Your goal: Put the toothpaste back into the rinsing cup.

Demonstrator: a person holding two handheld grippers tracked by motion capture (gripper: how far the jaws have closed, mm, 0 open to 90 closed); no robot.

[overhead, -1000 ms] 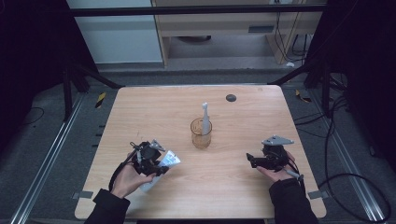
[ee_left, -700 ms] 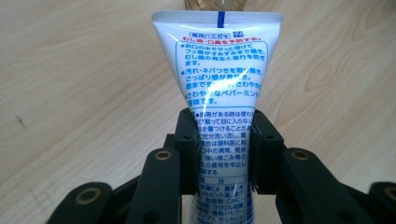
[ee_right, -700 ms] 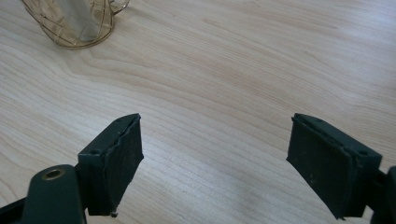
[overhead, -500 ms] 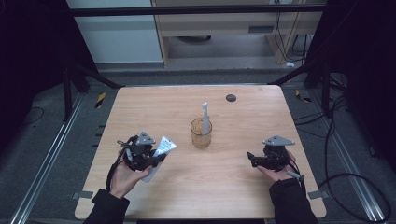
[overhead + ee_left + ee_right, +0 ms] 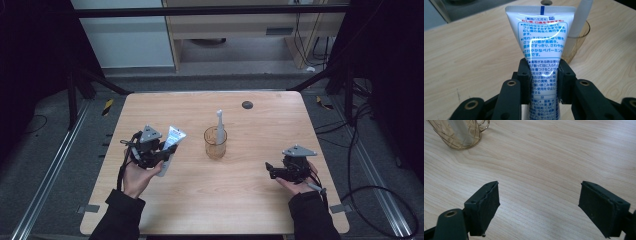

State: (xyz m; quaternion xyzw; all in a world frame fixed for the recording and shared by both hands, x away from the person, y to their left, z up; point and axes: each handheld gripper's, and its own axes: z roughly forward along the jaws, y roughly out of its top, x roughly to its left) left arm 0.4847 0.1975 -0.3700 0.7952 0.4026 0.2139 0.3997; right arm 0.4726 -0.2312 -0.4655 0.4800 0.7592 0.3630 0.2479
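Note:
A white toothpaste tube (image 5: pixel 171 141) (image 5: pixel 541 45) with blue print stands crimped end up in my left gripper (image 5: pixel 159 152) (image 5: pixel 543 82), which is shut on its lower part, raised above the left side of the wooden table (image 5: pixel 250 200). An amber glass cup (image 5: pixel 215 143) (image 5: pixel 576 42) (image 5: pixel 459 133) holds a white toothbrush (image 5: pixel 219 125) upright at the table's middle, to the right of the tube. My right gripper (image 5: pixel 272 169) (image 5: pixel 539 205) is open and low over the wood at the right, with nothing between its jaws.
A small dark round object (image 5: pixel 247 104) lies near the table's far edge. Dark frame bars and cables surround the table on the floor.
My left gripper has lifted the toothpaste tube and carried it away from the near edge, tilting it more upright. The right gripper has stayed almost where it was.

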